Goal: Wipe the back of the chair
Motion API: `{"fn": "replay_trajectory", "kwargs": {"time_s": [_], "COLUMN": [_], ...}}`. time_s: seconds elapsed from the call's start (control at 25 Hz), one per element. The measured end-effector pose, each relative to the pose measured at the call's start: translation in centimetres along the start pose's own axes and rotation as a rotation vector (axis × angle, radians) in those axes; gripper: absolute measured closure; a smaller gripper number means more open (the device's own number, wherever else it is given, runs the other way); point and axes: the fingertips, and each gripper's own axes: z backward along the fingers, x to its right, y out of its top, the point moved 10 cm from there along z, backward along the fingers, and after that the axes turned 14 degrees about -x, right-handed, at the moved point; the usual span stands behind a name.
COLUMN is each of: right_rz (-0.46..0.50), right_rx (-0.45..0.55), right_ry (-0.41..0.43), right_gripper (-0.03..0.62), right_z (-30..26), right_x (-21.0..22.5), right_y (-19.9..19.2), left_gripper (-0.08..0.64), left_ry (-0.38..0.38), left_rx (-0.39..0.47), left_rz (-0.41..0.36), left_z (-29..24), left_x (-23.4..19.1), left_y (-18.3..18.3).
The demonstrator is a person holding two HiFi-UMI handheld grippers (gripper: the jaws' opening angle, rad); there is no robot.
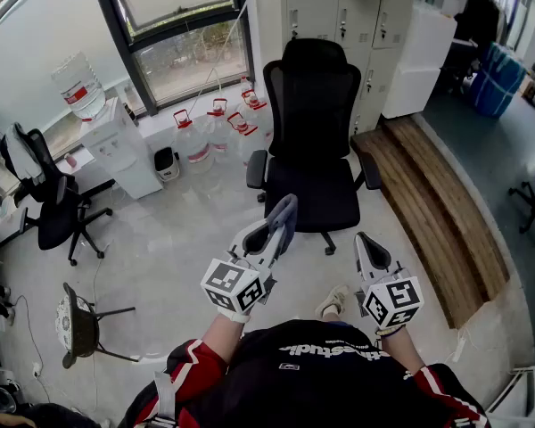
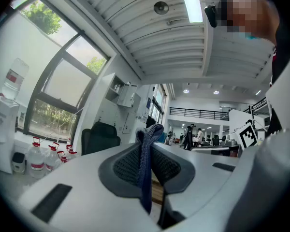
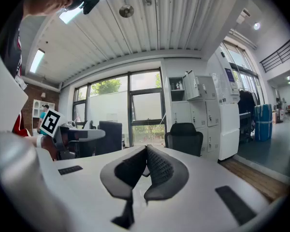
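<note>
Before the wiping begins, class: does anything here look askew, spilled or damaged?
Nothing stands out. The black chair stands upright, the cloth is clamped in the left tongs, the right tongs are shut and empty, and the water bottles stand upright by the window.

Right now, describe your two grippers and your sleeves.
The left gripper and right gripper have light grey, smooth shells, with dark ribbed pads lining the jaws. Each carries a white cube printed with black square markers. The sleeves are red and black.
</note>
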Motion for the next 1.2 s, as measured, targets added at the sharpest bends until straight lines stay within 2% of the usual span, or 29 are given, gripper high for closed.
{"fn": "replay_trajectory", "kwargs": {"time_s": [0.44, 0.72, 0.96, 1.2], "right_rz": [-0.013, -0.042, -0.06, -0.06], "right_rx": [-0.022, -0.026, -0.044, -0.03], "right_ry": [0.014, 0.048, 0.069, 0.099], "right_gripper": [0.58, 0.577, 0.577, 0.577], "right_z": [-0.5, -2.1, -4.6, -8.2], "right_x": [1.0, 3.4, 7.7, 13.8], "right_y": [-0.5, -0.5, 0.4, 3.4], "left_gripper": [0.5, 0.5, 0.5, 0.5], "left_ry": [0.004, 0.028, 0.054, 0.095], "left_rx": [-0.025, -0.045, -0.062, -0.072], "left_rz": [0.026, 0.037, 0.041, 0.031], "left_z": [-1.2, -3.4, -7.6, -13.3], "left_x": [0.0, -0.6, -1.2, -2.5], "left_y": [-0.6, -0.6, 0.8, 3.8]}}
